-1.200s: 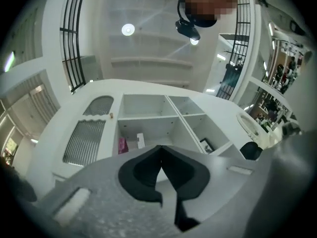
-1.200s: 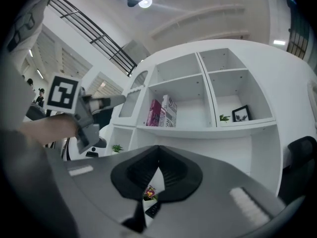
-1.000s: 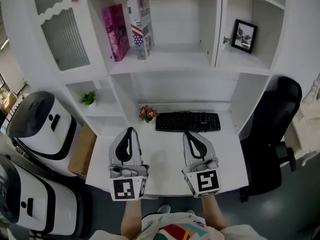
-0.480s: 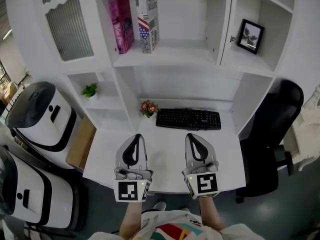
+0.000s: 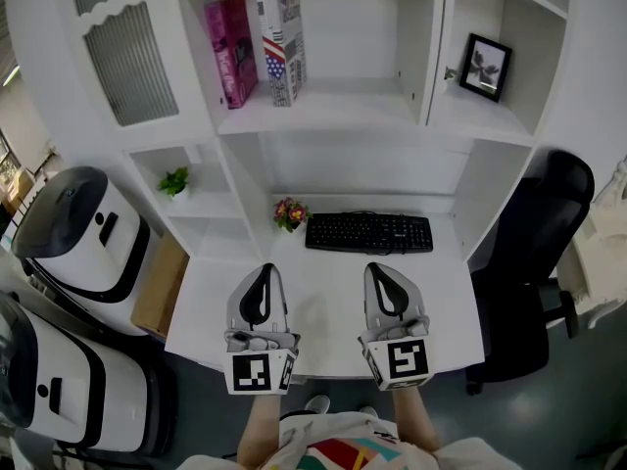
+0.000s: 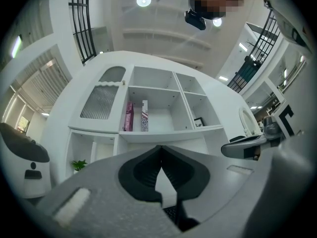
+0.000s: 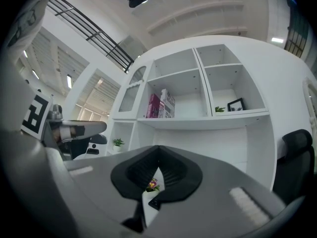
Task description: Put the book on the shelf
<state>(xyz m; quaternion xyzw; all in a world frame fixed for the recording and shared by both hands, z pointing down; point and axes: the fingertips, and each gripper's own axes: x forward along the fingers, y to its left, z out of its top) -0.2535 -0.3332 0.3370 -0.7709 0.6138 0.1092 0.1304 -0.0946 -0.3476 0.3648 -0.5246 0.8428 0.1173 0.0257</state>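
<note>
Your left gripper (image 5: 263, 268) and right gripper (image 5: 378, 268) are held over the counter (image 5: 323, 326), each with its fingers (image 6: 141, 170) closed together on nothing. The pink book (image 5: 230, 52) and the flag-printed book (image 5: 281, 42) stand side by side on the shelf (image 5: 333, 116), well ahead of and above the fingers.

Pink book (image 5: 231, 51), up-left of keyboard (image 5: 368, 233): cover words too small to read. Framed picture (image 5: 485, 67), up-right of keyboard: too small to tell. Black chair (image 5: 534, 262), right of keyboard: partly hidden behind desk side. Lower white machine (image 5: 59, 390), far down-left of keyboard: cut off by edge.
</note>
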